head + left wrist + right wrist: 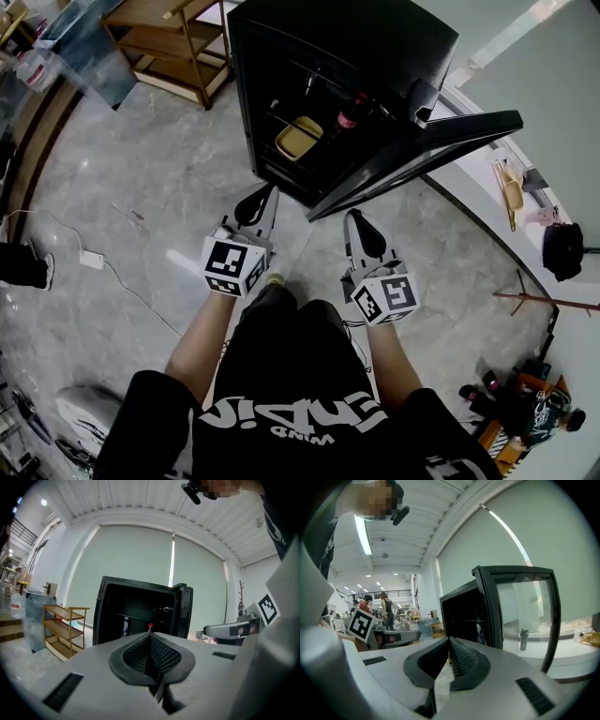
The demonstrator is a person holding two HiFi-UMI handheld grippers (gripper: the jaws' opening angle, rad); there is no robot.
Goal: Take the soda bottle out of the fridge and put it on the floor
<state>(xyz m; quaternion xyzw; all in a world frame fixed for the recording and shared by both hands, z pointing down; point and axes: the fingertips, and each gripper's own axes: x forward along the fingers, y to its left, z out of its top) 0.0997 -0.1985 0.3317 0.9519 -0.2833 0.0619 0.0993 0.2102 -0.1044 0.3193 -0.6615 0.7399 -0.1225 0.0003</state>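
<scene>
Both sets of my fingers are pressed together with nothing between them, held side by side above the grey marble floor point(141, 187) in front of the open fridge. At the far left a wooden shelf rack point(169, 47) stands against the wall, well apart from me. My left gripper point(270, 190) points at the lower left corner of the black mini fridge point(281, 37); its own view shows its ribbed pads point(161, 656) shut tight. Inside the fridge, a yellow dish point(298, 137) sits at the left of the wire shelf. The soda bottle point(350, 114), dark with a red cap, is just beside it toward the shelf's right edge. My right gripper point(354, 217) hangs below the glass door point(422, 155), which is swung wide to the right, and its jaws are closed too.
</scene>
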